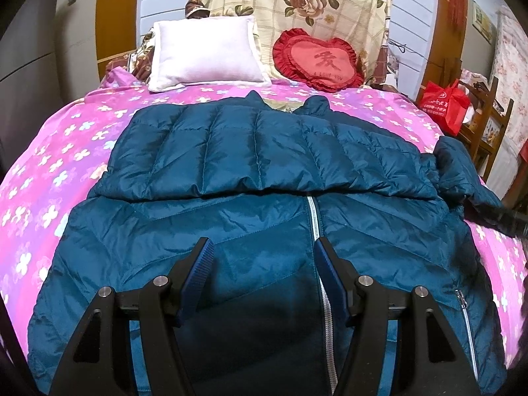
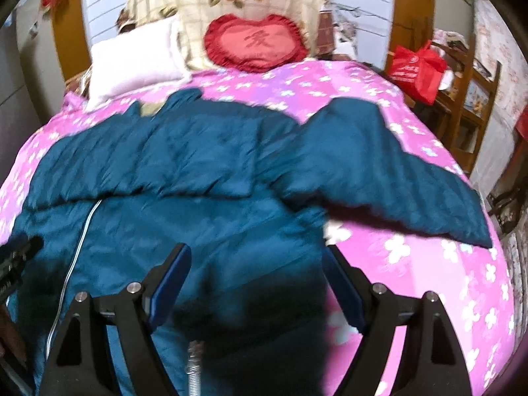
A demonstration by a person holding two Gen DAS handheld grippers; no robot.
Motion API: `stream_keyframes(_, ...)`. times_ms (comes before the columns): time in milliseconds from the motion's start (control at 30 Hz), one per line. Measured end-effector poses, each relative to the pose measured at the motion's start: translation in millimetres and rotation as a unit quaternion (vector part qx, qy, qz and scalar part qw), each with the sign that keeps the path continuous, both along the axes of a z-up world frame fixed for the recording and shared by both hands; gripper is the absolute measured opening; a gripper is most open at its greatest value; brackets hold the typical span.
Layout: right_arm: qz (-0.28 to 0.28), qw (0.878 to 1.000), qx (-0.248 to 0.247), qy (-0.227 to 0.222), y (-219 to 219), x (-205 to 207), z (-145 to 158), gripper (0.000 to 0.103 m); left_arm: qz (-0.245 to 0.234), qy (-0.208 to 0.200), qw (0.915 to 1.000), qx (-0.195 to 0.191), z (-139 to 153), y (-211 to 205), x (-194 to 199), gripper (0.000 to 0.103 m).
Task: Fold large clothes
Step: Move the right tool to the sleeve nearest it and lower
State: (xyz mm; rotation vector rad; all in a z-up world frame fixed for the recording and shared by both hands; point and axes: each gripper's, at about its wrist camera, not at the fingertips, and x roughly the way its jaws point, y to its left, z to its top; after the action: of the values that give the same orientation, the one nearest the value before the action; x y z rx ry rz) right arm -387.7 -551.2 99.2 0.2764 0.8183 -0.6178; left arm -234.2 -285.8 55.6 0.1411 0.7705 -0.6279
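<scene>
Teal quilted jacket [image 1: 264, 151] front-up on pink bedspread [image 1: 49, 165], one sleeve folded across; both grippers' jaws apart, empty.

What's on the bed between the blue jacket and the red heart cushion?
Only bare pink bedspread lies between the jacket and the heart cushion; the left wrist view shows it most sharply.

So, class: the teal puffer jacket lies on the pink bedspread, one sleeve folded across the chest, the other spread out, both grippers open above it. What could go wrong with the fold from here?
1. The puffy folded sleeve may spring back open.
2. The spread sleeve reaches toward the bed's edge and could slide off.
3. The left gripper sits by the zipper; its fingers could snag it.
</scene>
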Motion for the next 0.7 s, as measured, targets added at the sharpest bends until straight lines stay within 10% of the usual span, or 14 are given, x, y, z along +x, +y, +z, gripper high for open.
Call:
stream_keyframes(300,-0.106,0.994,0.009,-0.021,-104.3,-42.8,19.1,0.085,-0.002,0.003,1.0,0.004,-3.0,-2.8,0.8,0.043)
stream_keyframes(700,-0.254,0.966,0.002,0.043,-240.8,-111.7,-28.8,0.089,-0.013,0.01,0.9998,0.015,-9.4,-11.0,-0.8,0.043)
